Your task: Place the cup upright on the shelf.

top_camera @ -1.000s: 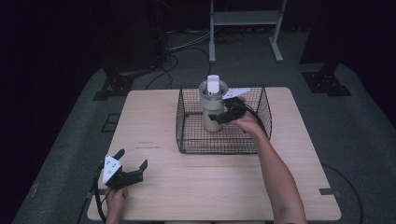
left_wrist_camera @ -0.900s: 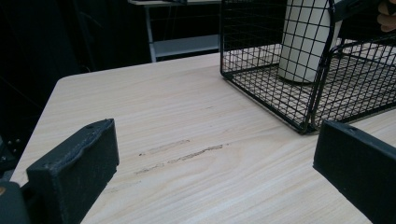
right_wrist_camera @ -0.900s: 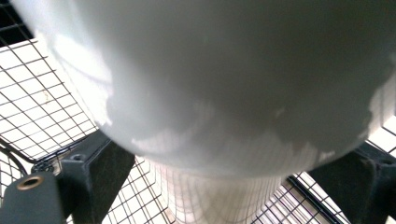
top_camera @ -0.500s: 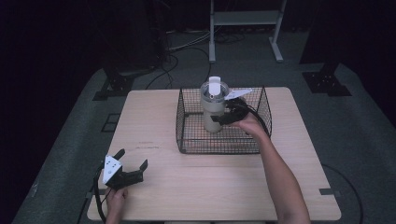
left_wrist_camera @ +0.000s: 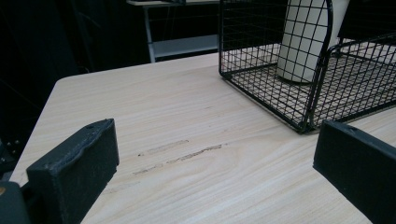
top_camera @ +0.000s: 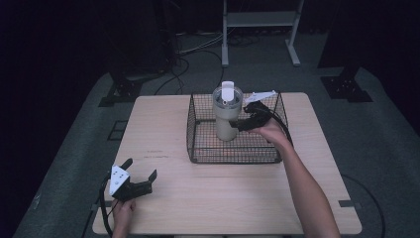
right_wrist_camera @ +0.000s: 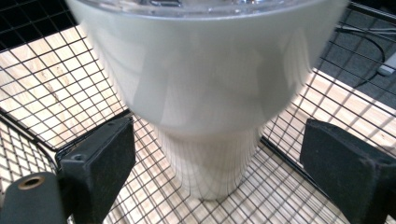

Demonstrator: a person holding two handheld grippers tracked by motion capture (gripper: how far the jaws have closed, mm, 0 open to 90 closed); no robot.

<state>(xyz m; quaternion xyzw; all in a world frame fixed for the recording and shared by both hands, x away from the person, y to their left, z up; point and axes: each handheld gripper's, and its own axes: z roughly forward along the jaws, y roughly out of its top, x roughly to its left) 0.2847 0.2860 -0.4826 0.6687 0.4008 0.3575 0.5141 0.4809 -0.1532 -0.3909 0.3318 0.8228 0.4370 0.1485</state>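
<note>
Cream tumbler (top_camera: 227, 116) stands upright inside the black wire basket (top_camera: 233, 153), at the table's (top_camera: 208, 198) 12 o'clock. Right gripper (top_camera: 246, 121) sits at the tumbler's 3 o'clock, jaws spread either side of it, not touching. Left gripper (top_camera: 141, 176) rests at the table's 8 o'clock, jaws released, holding nothing.

A pale wooden table (top_camera: 208, 198) carries a black wire basket (top_camera: 198, 134), ahead and to the right of the left gripper (top_camera: 136, 181), well apart from it. Dark scuff marks (left_wrist_camera: 182, 156) streak the wood just ahead of that gripper.
</note>
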